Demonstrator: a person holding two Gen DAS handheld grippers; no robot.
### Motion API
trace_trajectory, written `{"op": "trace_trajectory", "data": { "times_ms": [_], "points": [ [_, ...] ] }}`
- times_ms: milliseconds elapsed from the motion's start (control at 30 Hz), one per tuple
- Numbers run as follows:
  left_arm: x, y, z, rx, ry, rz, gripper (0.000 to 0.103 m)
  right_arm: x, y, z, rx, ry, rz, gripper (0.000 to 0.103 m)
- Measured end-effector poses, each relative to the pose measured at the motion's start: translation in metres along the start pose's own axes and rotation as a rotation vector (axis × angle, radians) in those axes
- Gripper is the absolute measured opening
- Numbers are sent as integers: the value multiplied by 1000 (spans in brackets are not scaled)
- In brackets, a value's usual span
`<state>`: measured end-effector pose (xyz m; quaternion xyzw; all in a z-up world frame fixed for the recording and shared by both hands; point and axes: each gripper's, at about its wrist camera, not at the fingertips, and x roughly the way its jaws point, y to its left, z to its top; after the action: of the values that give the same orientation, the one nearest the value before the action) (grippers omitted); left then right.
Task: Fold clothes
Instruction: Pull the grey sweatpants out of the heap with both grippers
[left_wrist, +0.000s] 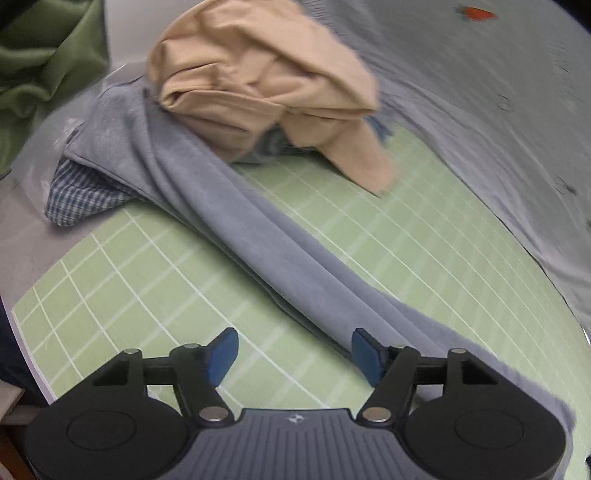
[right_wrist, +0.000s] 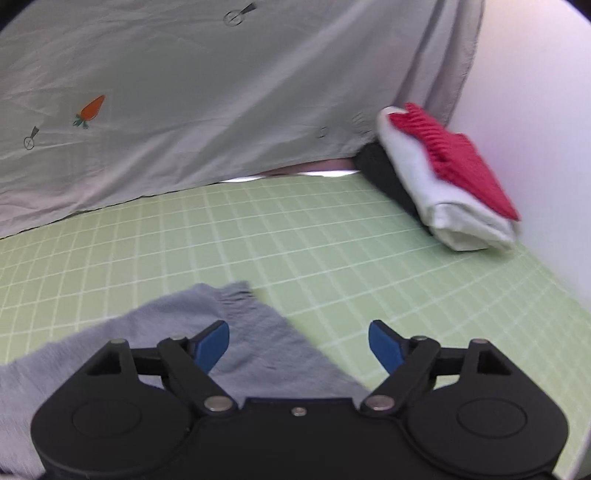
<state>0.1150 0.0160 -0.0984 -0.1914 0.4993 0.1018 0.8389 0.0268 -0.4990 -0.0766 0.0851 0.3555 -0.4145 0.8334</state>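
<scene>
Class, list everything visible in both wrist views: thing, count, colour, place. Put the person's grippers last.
cutting mat: one, light green with white grid, under everything
long garment: one, grey-blue, stretched diagonally across the mat
tan garment: one, crumpled on the far pile
checked cloth: one, blue-white, under the long garment's far end
green fabric: one, far left
carrot-print sheet: one, pale grey, behind the mat
folded stack: black, white and red pieces, far right
left gripper: open, over the long garment
right gripper: open, above the garment's end
</scene>
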Motion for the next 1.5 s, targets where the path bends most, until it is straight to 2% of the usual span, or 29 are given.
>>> {"op": "trace_trajectory", "data": {
  "times_ms": [233, 367, 433, 500, 533, 567, 600, 700, 767, 833, 900, 1000, 1067, 1167, 1267, 1333, 1400, 1433, 1467, 1500],
  "points": [
    [60, 24, 51, -159, 62, 64, 74, 49, 44, 13, -55, 64, 14, 85],
    [88, 24, 72, -177, 86, 125, 72, 73, 52, 18, -89, 104, -12, 86],
    [97, 23, 77, -171, 93, 153, 66, 83, 52, 19, -97, 128, -12, 87],
    [102, 24, 80, -177, 90, 160, 44, 86, 50, 19, -90, 137, 7, 86],
    [102, 22, 80, -177, 83, 167, 40, 88, 49, 19, -86, 141, 17, 85],
    [102, 21, 80, -175, 78, 173, 25, 90, 48, 19, -82, 146, 27, 80],
    [102, 19, 79, -166, 75, 171, 15, 91, 46, 19, -77, 150, 41, 60],
    [96, 9, 71, -130, 52, 187, 6, 91, 42, 23, -84, 154, 99, 19],
    [90, 0, 65, -101, 40, 191, 5, 89, 34, 26, -96, 138, 82, 12],
    [83, -12, 55, -76, 47, 155, 5, 88, 20, 28, -91, 113, 45, 7],
    [74, -26, 43, -44, 58, 107, 5, 90, -6, 30, -67, 89, -42, 4],
    [65, -60, 15, 58, 105, 18, 6, 95, -51, 27, -44, 86, -165, 4],
    [58, -79, -8, 115, 135, -41, 11, 99, -81, 24, -34, 90, -236, 4],
    [48, -94, -32, 169, 161, -77, 17, 103, -123, 18, -19, 99, -332, 4],
    [38, -87, -33, 145, 138, -60, 25, 96, -135, 8, -21, 107, -299, 7],
    [32, -79, -30, 116, 115, -43, 27, 91, -129, 6, -10, 97, -259, 24],
    [28, -71, -22, 101, 85, -3, 35, 86, -118, 7, 9, 86, -212, 52],
    [28, -67, -17, 97, 68, 23, 37, 84, -112, 7, 19, 81, -189, 60],
    [27, -63, -11, 94, 50, 50, 43, 82, -107, 8, 29, 76, -165, 77],
    [26, -59, -6, 89, 35, 75, 48, 80, -101, 8, 38, 71, -142, 89]
  ]
}}
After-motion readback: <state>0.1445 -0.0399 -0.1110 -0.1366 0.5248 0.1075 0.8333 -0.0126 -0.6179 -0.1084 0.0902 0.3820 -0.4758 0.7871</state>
